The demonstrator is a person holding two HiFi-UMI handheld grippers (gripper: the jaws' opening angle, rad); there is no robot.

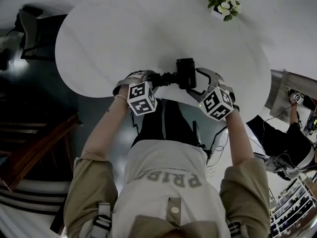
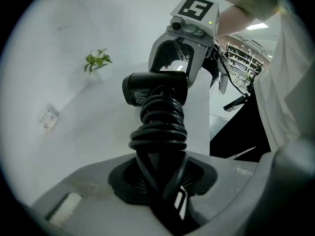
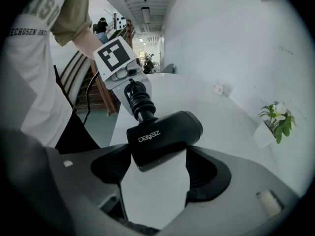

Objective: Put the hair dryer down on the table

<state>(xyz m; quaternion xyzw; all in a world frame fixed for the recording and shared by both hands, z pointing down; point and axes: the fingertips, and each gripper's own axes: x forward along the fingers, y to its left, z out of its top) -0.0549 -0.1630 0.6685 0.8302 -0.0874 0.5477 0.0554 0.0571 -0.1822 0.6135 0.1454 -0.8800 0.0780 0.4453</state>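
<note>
At the near edge of the round white desk [image 1: 124,33], my left gripper [image 2: 160,181] clamps the cord-wrapped handle of the black plastic hair dryer [image 3: 165,132], while my right gripper [image 3: 160,168], half-closed, grips its barrel.

- We count one hair dryer [image 1: 186,73], with one black cord [image 2: 158,127] wound round its handle.
- We count two claws: the left claw [image 2: 160,176] and the right claw [image 3: 160,168].
- Each claw carries one marker cube, so that makes two: the left cube [image 1: 142,97] and the right cube [image 1: 217,103].
- We see one round white counter [image 1: 124,38].
- On it we count one potted plant [image 1: 224,5] and one small white item [image 2: 48,118], too small to identify.
</note>
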